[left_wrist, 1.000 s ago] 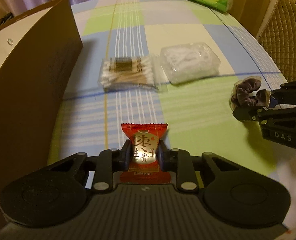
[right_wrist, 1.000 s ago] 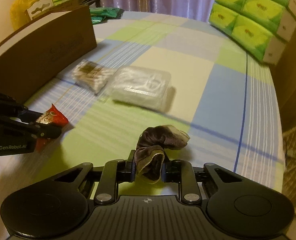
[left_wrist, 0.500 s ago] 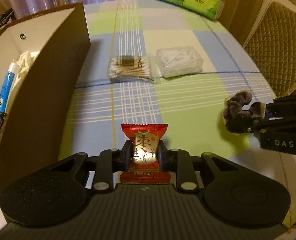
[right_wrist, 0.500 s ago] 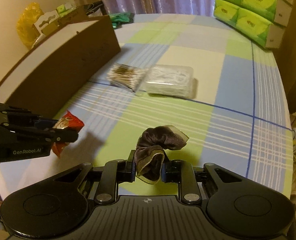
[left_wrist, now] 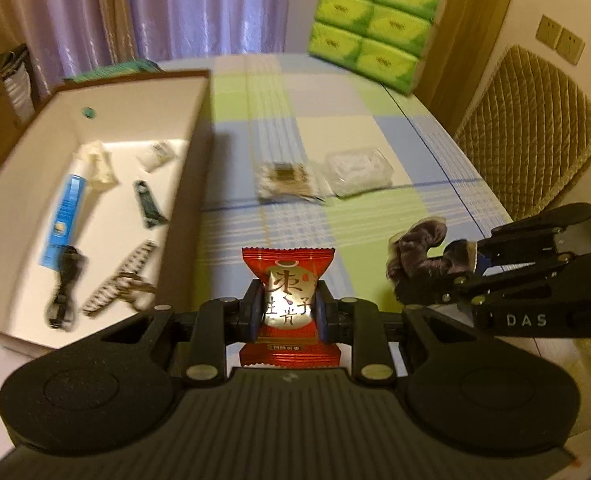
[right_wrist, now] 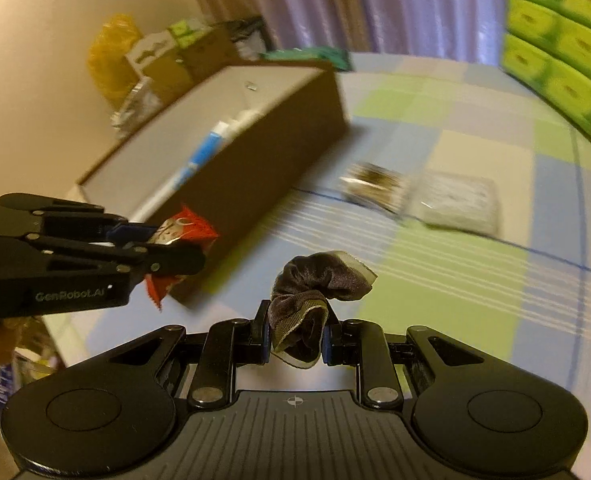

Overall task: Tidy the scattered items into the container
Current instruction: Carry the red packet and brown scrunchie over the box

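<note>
Red snack packet (left_wrist: pixel 289 308) between hand-held gripper (left_wrist: pixel 288 312) fingers

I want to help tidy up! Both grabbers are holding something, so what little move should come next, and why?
Probably swing the left gripper leftward over the open box and let go. It grips the red snack packet beside the box wall, not yet above the inside. The right gripper holds the dark scrunchie farther away.

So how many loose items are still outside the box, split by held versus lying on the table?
Held: 2, red snack packet and purple scrunchie.
On the table: 2, cotton swab pack and clear plastic case.
Total: 4.
</note>
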### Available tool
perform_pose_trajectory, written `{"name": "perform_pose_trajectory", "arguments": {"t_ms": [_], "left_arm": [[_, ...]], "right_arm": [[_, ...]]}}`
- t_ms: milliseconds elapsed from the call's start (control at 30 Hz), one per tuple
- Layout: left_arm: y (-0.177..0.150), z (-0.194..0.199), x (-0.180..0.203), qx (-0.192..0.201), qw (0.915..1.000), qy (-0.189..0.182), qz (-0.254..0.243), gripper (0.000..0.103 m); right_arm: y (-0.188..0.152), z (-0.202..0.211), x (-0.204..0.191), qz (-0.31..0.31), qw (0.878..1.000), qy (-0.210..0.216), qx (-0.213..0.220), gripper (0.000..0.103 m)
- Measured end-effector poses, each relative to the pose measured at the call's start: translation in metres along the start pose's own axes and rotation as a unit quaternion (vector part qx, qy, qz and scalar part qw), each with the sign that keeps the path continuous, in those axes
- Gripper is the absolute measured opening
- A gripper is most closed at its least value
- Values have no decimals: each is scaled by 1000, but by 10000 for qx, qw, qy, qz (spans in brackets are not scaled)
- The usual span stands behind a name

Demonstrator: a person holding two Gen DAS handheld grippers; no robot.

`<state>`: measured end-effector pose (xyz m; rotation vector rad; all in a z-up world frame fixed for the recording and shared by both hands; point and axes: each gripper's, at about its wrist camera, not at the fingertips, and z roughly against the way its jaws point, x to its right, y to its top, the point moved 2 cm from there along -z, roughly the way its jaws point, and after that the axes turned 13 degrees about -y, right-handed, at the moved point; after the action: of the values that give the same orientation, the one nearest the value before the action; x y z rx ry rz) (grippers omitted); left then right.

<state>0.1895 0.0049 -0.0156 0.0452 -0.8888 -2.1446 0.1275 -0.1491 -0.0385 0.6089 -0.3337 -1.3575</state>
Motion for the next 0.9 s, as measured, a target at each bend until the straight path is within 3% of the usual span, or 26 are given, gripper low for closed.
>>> {"name": "perform_pose_trajectory", "arguments": {"t_ms": [267,500,700,900], "left_arm": [[0,57,-52,248,9994,233,35,22],[0,81,-97,326,9991,283,39,22],[20,78,-134,334,9990,254,-144,22],[47,51,-169,145,9992,270,-248,22]], "right_arm": [[32,1,-73,329,9982,337,377,20],[56,-10,-125,438,9966,404,570,20],[89,-38,-158,450,9969,63,643,20],[118,-82,-166,490,9968,-430,471,20]]}}
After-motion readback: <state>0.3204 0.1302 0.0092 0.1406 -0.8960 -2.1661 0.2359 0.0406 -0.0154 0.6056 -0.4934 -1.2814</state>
